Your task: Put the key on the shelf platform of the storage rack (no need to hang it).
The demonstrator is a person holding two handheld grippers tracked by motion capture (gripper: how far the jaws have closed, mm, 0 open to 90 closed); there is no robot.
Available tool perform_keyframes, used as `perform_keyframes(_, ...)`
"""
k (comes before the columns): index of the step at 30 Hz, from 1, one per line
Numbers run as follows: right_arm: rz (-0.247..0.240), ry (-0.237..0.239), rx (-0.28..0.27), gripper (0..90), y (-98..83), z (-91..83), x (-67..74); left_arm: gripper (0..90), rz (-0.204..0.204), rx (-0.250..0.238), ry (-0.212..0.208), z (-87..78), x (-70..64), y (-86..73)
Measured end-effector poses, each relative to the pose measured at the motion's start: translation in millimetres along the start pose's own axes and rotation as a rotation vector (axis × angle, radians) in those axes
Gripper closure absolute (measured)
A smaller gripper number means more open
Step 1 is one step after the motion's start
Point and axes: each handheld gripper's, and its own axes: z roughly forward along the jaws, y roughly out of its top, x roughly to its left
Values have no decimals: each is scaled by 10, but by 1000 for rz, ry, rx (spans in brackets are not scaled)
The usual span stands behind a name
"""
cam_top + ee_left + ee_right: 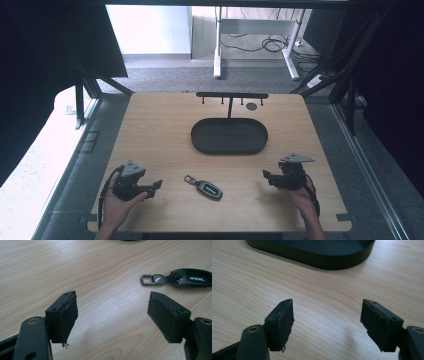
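Observation:
A black car key fob with a metal loop lies on the wooden table near the front middle; the left gripper view has the key fob at upper right. My left gripper rests at the front left, open and empty, its jaws pointing toward the fob. In its own view the left gripper has only bare wood between its jaws. My right gripper sits at the front right, open and empty. The right gripper looks toward a black oval tray.
The black oval tray sits mid-table, with a black hook rack standing behind it. A small dark disc lies near the far edge. Bare wood surrounds the fob. Beyond the table are desk legs and cables on carpet.

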Motion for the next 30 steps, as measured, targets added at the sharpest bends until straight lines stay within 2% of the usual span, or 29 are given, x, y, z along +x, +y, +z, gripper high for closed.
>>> perform_keyframes(6,-42,20,2,322,65,-55,59,244,-1,2,-6,-5,-13,5)
perform_keyframes(17,-133,57,108,351,227,-86,146,244,7,4,-8,4,-36,11)
perform_keyframes(30,-199,105,141,377,434,-148,328,244,2,4,-6,-2,-29,7)
